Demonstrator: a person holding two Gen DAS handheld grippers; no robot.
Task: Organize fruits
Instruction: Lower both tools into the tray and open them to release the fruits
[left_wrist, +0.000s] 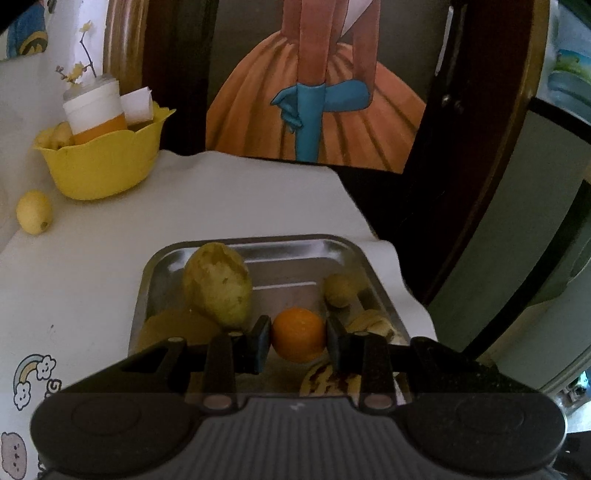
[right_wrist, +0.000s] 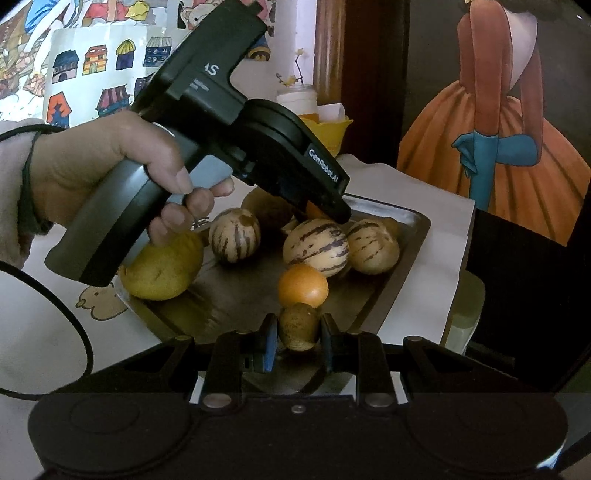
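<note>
**Both grippers clamped on fruit over the tray**

From the left wrist view I lose the near part of the metal tray (left_wrist: 347, 254) behind my own gripper body, and a striped fruit at the bottom edge shows only as a sliver. In the right wrist view the left gripper's tip is buried among the fruit, so from there I cannot see what it holds.

The left gripper (left_wrist: 298, 338) is closed on a small orange (left_wrist: 298, 334), smooth and round, pads pressing both sides, low inside the tray. Beside it stands a dull, pitted yellow-green fruit (left_wrist: 218, 284), possibly a pear. The right gripper (right_wrist: 298, 338) is closed on a small brownish-green fruit (right_wrist: 298, 326), oval and speckled, at the tray's near edge. Just behind it lies a second orange (right_wrist: 303, 285), then three cream melons (right_wrist: 316, 247) with dark stripes, and a yellow lemon (right_wrist: 162, 271) at the tray's left end.

A hand (right_wrist: 110, 166) wraps the left gripper's handle, fingers on the trigger, tool angled downward. A yellow plastic bowl (left_wrist: 103, 162) sits well apart on the white cloth (left_wrist: 240, 199), a lone lemon near it.
</note>
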